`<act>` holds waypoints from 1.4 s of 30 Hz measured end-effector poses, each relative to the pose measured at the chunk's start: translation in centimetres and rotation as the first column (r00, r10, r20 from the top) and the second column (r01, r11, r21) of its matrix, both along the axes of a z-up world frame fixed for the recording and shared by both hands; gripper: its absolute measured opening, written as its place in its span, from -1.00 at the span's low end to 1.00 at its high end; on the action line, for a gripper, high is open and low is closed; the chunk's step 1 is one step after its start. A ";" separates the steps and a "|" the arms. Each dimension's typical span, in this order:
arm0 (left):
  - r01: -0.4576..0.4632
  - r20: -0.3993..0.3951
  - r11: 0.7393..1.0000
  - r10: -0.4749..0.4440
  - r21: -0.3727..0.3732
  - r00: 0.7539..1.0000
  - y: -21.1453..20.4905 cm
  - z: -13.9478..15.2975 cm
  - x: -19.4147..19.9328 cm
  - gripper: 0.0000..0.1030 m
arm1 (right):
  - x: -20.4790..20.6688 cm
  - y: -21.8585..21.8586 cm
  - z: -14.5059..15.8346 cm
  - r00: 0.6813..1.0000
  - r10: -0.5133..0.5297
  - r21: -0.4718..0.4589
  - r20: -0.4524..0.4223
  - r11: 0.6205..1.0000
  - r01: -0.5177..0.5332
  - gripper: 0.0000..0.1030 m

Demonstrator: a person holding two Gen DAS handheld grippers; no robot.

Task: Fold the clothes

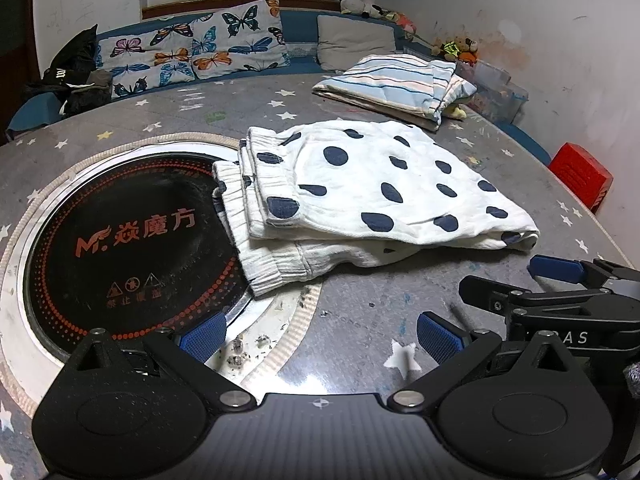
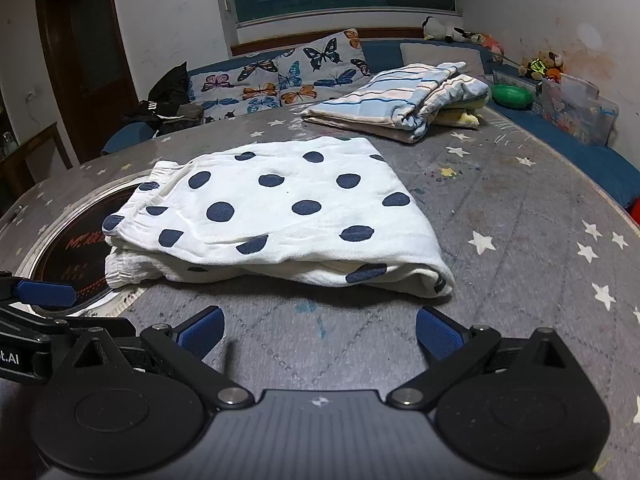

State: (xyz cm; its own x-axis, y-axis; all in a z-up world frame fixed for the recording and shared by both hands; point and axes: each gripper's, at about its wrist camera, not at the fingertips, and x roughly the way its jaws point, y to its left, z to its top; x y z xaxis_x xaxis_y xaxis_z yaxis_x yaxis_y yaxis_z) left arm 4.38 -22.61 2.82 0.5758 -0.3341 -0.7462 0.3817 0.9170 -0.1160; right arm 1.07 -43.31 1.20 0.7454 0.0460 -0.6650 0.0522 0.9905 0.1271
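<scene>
A white garment with navy dots lies folded on the grey star-print table cover, its ribbed cuffs hanging over the round cooktop. My left gripper is open, low over the table just in front of the garment, nothing between its blue pads. My right gripper is open too, a short way before the garment's near fold. Each gripper shows in the other's view: the right gripper at the right edge, the left gripper at the left edge.
A folded striped cloth lies at the table's far side. Behind it are a sofa with butterfly cushions, toys and a clear box. A red stool stands off the right edge. Crumbs lie by the cooktop ring.
</scene>
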 end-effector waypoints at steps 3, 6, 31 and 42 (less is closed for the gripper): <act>0.003 0.000 1.000 -0.003 0.004 1.000 -0.1 0.0 0.0 1.00 | 0.0 0.0 0.0 1.000 0.000 0.000 0.000 1.000 0.000 1.00; 0.004 -0.001 1.000 -0.004 0.008 1.000 -0.2 0.0 0.1 1.00 | 0.1 0.0 0.0 1.000 -0.002 0.000 -0.001 1.000 0.002 1.00; 0.002 -0.013 1.000 -0.001 0.027 1.000 -0.7 -0.3 1.1 1.00 | 1.0 -0.5 -0.1 1.000 -0.010 -0.010 -0.005 1.000 0.010 1.00; 0.001 -0.011 1.000 -0.001 0.025 1.000 -0.9 -0.3 1.1 1.00 | 1.0 -0.5 -0.1 1.000 -0.013 -0.009 -0.003 1.000 0.013 1.00</act>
State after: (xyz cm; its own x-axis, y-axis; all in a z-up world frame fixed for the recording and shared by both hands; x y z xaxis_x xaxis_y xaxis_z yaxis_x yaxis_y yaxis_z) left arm 5.49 -23.51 2.55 0.5670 -0.3157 -0.7608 0.3815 0.9192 -0.0971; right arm 2.04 -43.80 1.13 0.7439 0.0302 -0.6676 0.0656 0.9908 0.1180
